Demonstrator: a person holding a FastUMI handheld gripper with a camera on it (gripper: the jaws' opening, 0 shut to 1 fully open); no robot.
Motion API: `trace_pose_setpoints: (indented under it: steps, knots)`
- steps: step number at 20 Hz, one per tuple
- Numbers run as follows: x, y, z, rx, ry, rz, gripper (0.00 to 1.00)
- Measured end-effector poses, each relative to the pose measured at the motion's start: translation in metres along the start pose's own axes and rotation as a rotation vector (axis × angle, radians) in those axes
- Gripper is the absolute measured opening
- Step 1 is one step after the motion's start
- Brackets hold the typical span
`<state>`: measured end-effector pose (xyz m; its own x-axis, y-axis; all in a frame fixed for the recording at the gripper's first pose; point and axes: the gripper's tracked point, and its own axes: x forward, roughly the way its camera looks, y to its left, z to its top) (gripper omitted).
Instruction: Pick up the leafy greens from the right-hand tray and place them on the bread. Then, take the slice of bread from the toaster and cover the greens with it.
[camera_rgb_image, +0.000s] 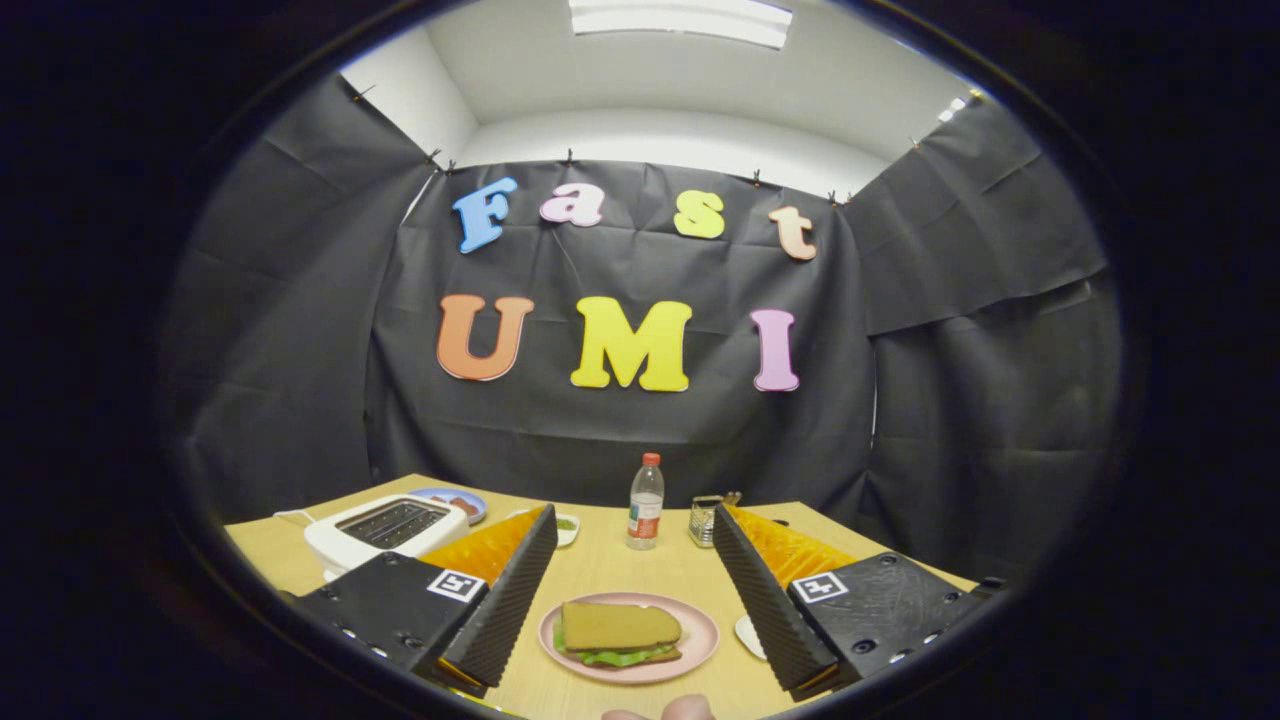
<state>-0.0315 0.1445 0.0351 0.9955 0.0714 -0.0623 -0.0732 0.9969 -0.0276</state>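
A pink plate (700, 632) lies on the wooden table between my two fingers and below them. On it sits a sandwich: a brown bread slice (618, 625) on top, leafy greens (622, 657) showing under its front edge, another slice beneath. My gripper (633, 545) hangs above the plate, open, with nothing between its fingers. The white toaster (385, 530) stands beyond the left finger, its slots dark. The right-hand tray (748, 634) shows as a pale sliver by the right finger.
A clear water bottle (646, 503) with a red cap stands at the table's far side. A small metal rack (707, 519) is to its right. A blue plate (455, 501) sits behind the toaster, a small white dish (566, 527) near it. Fingertips of a person (662, 711) show just in front of the plate.
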Motion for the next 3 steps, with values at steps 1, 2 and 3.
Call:
trace_pose_setpoints:
  steps: [1,2,3]
  knots:
    - [-0.0001,-0.0007,0.0003,0.000,-0.001,-0.002,0.95]
    - [-0.0006,-0.0010,0.0007,0.000,-0.002,-0.002,0.95]
    - [-0.0020,-0.0020,0.0010,-0.002,-0.002,-0.004,0.95]
